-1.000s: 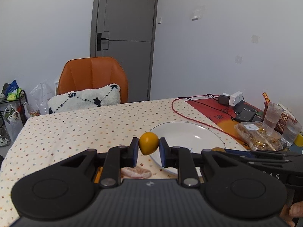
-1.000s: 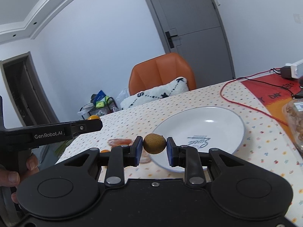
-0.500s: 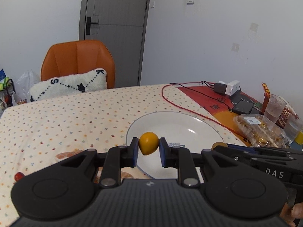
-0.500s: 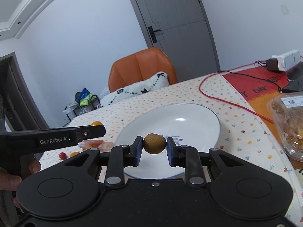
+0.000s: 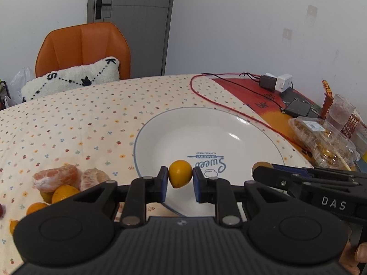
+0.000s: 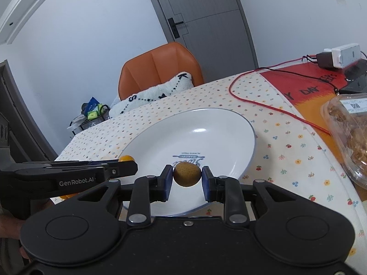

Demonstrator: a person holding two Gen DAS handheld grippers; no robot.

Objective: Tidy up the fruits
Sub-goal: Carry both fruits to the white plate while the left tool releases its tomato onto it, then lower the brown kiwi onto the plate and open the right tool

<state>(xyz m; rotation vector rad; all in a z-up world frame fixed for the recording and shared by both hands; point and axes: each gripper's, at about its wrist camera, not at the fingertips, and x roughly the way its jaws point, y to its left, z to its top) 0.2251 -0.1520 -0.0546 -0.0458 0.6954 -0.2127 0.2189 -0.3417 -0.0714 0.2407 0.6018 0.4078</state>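
Both tongs hover over the white plate's (image 5: 250,126) near rim. Left tongs (image 5: 180,181) pinch a yellow kumquat (image 5: 180,173), tip down; right tongs (image 6: 187,180) pinch a brownish fruit (image 6: 187,174), lengthwise across. Only the left view shows peeled orange segments (image 5: 55,180) left of the plate.

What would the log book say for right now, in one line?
left claw: shut on yellow fruit | right claw: shut on brownish fruit | both over white plate | plate: empty

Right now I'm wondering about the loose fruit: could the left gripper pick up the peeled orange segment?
Probably not yet: the left gripper is shut on a yellow fruit. The peeled orange segment lies unobstructed on the tablecloth.
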